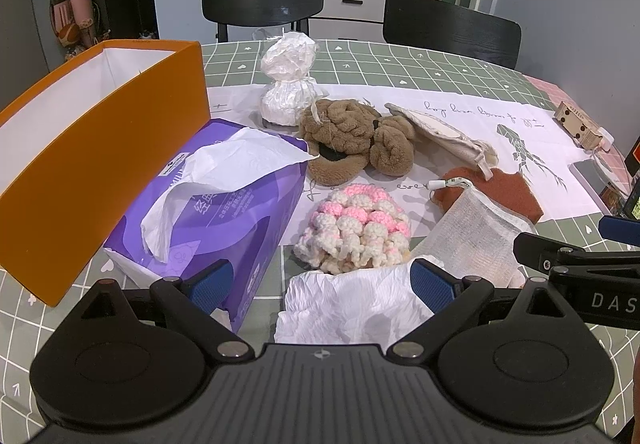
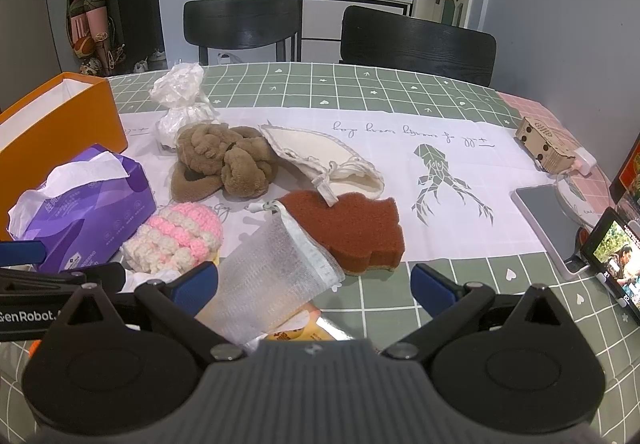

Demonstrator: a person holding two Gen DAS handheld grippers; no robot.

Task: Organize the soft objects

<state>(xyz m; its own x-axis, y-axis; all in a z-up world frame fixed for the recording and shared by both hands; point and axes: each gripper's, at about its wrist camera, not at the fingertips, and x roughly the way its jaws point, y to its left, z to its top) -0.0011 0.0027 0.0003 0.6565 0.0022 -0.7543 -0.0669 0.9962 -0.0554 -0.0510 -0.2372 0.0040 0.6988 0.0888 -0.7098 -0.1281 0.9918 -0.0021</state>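
Left wrist view showed you poised both grippers, jaws spread and empty, over the crumpled tissue (image 1: 352,300) beside the orange box (image 1: 100,148), ready for sorting.

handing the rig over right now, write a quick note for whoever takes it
Left gripper: open, holding nothing, over a crumpled white tissue at the near edge.
Right gripper: open, holding nothing, above the white mesh pouch.
Orange box: stands at the left; what shows of its inside is bare.
Still on the table: purple tissue pack, pink-and-white crochet piece, brown plush, cream pouch, rust sponge, white plastic bundle.
Done: nothing visibly sorted.
Left: apparently all the soft items.
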